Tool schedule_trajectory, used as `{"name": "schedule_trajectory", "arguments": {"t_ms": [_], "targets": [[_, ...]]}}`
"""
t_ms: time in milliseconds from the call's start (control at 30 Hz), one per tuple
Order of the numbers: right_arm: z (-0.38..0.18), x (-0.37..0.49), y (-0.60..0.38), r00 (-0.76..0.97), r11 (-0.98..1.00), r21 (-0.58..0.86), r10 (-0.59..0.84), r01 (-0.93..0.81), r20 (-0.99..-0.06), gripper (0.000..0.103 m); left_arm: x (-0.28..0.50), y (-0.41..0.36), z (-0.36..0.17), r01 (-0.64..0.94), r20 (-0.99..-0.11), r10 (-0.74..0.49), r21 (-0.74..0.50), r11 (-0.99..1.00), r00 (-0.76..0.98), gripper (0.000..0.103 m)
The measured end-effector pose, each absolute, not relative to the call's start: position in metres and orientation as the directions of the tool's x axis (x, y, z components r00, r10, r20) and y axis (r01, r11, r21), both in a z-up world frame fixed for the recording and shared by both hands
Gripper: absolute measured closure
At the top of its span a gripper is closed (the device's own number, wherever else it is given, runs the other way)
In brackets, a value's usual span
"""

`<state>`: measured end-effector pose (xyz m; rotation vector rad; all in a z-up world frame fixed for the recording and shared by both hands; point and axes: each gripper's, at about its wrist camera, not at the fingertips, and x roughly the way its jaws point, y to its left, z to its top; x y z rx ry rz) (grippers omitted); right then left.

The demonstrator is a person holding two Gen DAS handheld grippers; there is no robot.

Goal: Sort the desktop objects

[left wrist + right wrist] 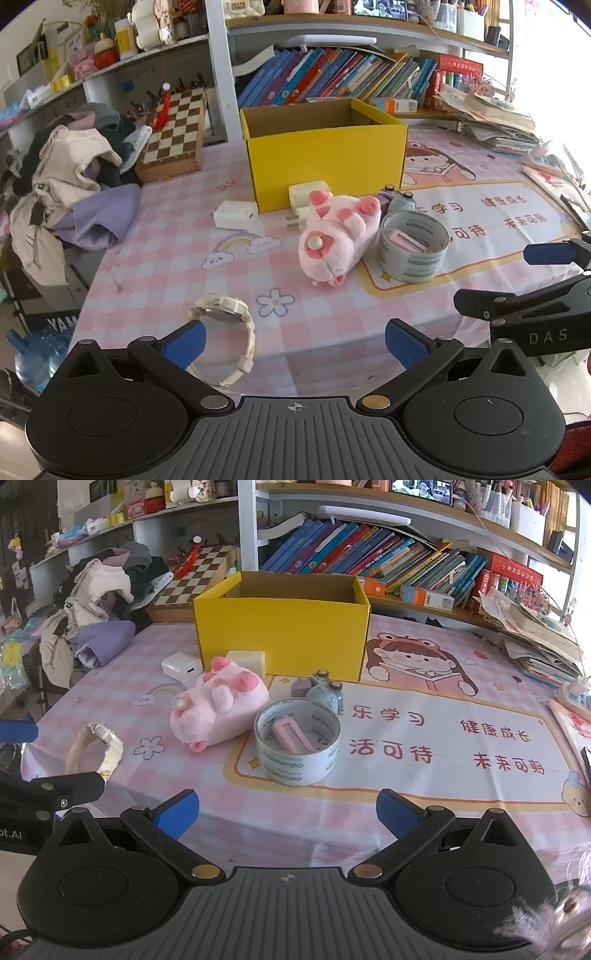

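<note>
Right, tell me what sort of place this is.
Most likely a child's study desk at home. Rows of picture books fill the shelf behind, the table has a pink cartoon tablecloth, and a pink plush toy and a chessboard lie about.

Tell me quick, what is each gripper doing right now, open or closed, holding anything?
Left gripper: open, holding nothing, the watch just beyond its left finger.
Right gripper: open, holding nothing.

bright daylight | blown-out glare at right edge | soft shadows | fisheye bending, dark corners | sharp centre
</note>
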<state>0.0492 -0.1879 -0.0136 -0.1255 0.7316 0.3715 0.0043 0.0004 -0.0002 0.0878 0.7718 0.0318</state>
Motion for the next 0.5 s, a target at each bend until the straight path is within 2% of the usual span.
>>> {"name": "schedule_trajectory", "arguments": {"t_ms": [200,500], "targets": [[-0.0102,0.0451,-0.1885,0.692,0.926,0.025,0.298,-0.376,-0.657,0.0,0.0014,-0.0025,0.0047,0.006,-0.685,0.084,0.128,0.992,0.724,0.0],[-0.0145,0.0475,-0.1901,0.681,0.93,0.032,0.292,-0.367,-0.671,0.0,0.0005,-0.0007,0.0034,0.031,-0.687,0.04,0.091,0.995,0.725,0.0]]}}
